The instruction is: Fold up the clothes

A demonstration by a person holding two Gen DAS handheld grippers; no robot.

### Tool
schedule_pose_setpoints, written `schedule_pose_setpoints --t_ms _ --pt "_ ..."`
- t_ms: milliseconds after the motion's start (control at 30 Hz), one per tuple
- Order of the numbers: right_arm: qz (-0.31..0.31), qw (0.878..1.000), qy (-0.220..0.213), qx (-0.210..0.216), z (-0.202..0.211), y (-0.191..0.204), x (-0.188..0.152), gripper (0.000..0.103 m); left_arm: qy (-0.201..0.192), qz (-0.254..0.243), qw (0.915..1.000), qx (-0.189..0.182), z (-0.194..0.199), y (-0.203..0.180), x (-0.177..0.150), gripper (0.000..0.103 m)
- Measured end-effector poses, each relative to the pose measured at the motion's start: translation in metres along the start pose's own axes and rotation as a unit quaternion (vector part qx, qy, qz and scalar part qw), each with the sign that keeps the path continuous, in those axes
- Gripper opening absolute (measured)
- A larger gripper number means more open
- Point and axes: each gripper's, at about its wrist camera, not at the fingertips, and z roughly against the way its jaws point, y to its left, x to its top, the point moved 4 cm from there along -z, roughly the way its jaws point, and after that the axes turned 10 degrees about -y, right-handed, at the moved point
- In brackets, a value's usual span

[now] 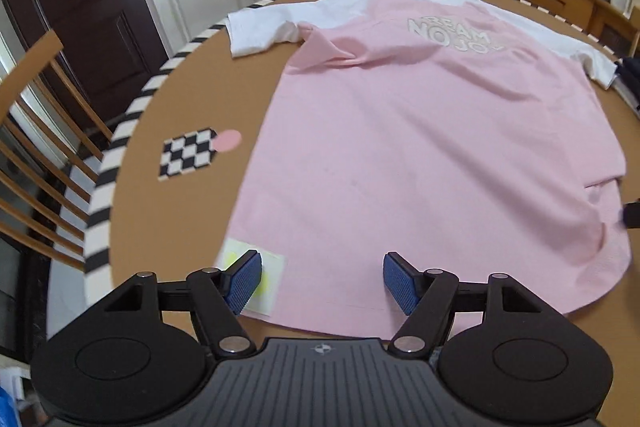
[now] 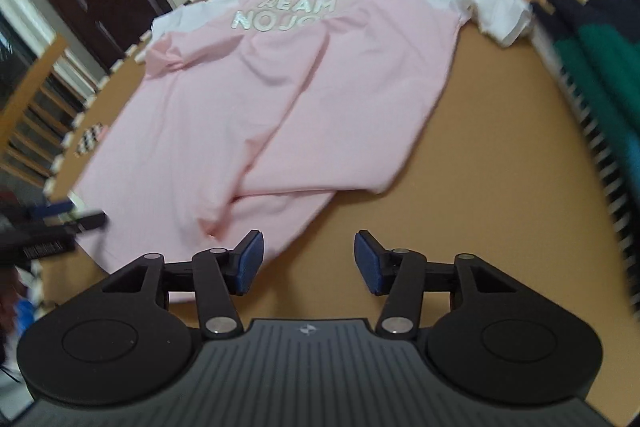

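Hovering our left gripper and right gripper, both open and empty, over the near hem, we see the pink T-shirt spread on the worktop, ready for folding.

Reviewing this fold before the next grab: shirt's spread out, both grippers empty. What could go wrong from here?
1. The pink shirt has its hem corner doubled over near the right gripper; a pinch there may catch one layer only or lock in the crease.
2. The left gripper is open over the hem beside a pale sticker; a low pinch could miss the fabric.
3. The stacked dark clothes sit close to the white sleeve; a fold could snag them.
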Motion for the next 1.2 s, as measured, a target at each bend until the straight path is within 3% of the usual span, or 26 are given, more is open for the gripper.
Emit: schedule_pose_setpoints --t_ms 67,100,133,200,367,500,567,600,633,667,767,833,900,967,1033,1100,1167,1200 --pt "-0.016 1.000 -0.012 0.024 -0.012 0.004 0.002 0.030 -0.013 0.021 0.9997 -0.004 0.002 -0.002 -0.003 0.062" --pt "-0.019 0.999 -0.013 0.032 -0.018 0.005 0.003 0.001 -0.021 0.030 0.9993 -0.005 0.003 -0.002 -0.004 0.050" --pt "-0.018 0.999 -0.012 0.035 -0.021 0.006 0.004 0.001 -0.025 0.036 0.9990 -0.008 0.003 -0.004 -0.004 0.043" --pt "0.003 0.999 -0.012 0.033 -0.011 0.010 0.010 0.001 -0.020 0.035 0.9990 -0.018 0.003 -0.010 0.000 0.004" --pt "0.091 0.990 -0.077 0.071 0.097 0.020 0.032 0.001 -0.001 0.073 0.9971 -0.023 0.025 -0.026 -0.004 0.005" --pt "0.076 0.990 -0.055 0.106 0.166 0.013 0.025 0.002 0.003 0.097 0.9949 -0.025 0.055 -0.047 -0.022 0.011" --pt "0.055 0.988 -0.022 0.141 0.169 0.011 0.009 0.009 0.009 0.097 0.9952 -0.011 0.063 -0.051 -0.031 0.016" --pt "0.047 0.988 -0.009 0.147 0.166 0.008 0.002 0.024 0.013 0.095 0.9954 -0.003 0.066 -0.052 -0.036 0.019" --pt "0.045 0.991 -0.006 0.129 0.161 0.001 -0.004 0.047 0.017 0.094 0.9954 0.007 0.070 -0.051 -0.040 0.020" --pt "0.048 0.994 -0.010 0.101 0.157 -0.007 -0.008 0.048 0.020 0.096 0.9951 0.017 0.074 -0.047 -0.043 0.023" --pt "0.097 0.994 -0.033 0.034 0.150 -0.037 -0.018 0.044 0.016 0.087 0.9954 0.038 0.088 -0.038 -0.051 0.033" --pt "0.119 0.993 -0.025 -0.010 0.143 -0.057 -0.028 0.044 0.017 0.083 0.9953 0.047 0.094 -0.029 -0.054 0.034" --pt "0.082 0.996 -0.015 -0.016 0.137 -0.077 -0.039 0.044 0.011 0.098 0.9941 0.045 0.097 -0.018 -0.055 0.039" --pt "0.004 1.000 -0.013 -0.004 0.130 -0.093 -0.046 0.044 0.006 0.135 0.9904 0.031 0.096 -0.003 -0.055 0.047" --pt "-0.063 0.998 -0.020 0.006 0.121 -0.102 -0.052 0.044 0.007 0.189 0.9820 0.007 0.090 0.013 -0.054 0.050" --pt "-0.080 0.997 -0.013 0.002 0.107 -0.100 -0.057 0.042 0.017 0.242 0.9701 -0.012 0.083 0.026 -0.055 0.052" --pt "-0.073 0.997 -0.005 0.013 0.096 -0.089 -0.057 0.028 0.023 0.272 0.9617 -0.021 0.080 0.035 -0.056 0.053" --pt "-0.069 0.997 0.000 0.018 0.091 -0.084 -0.058 0.007 0.025 0.284 0.9582 -0.025 0.079 0.038 -0.057 0.057"
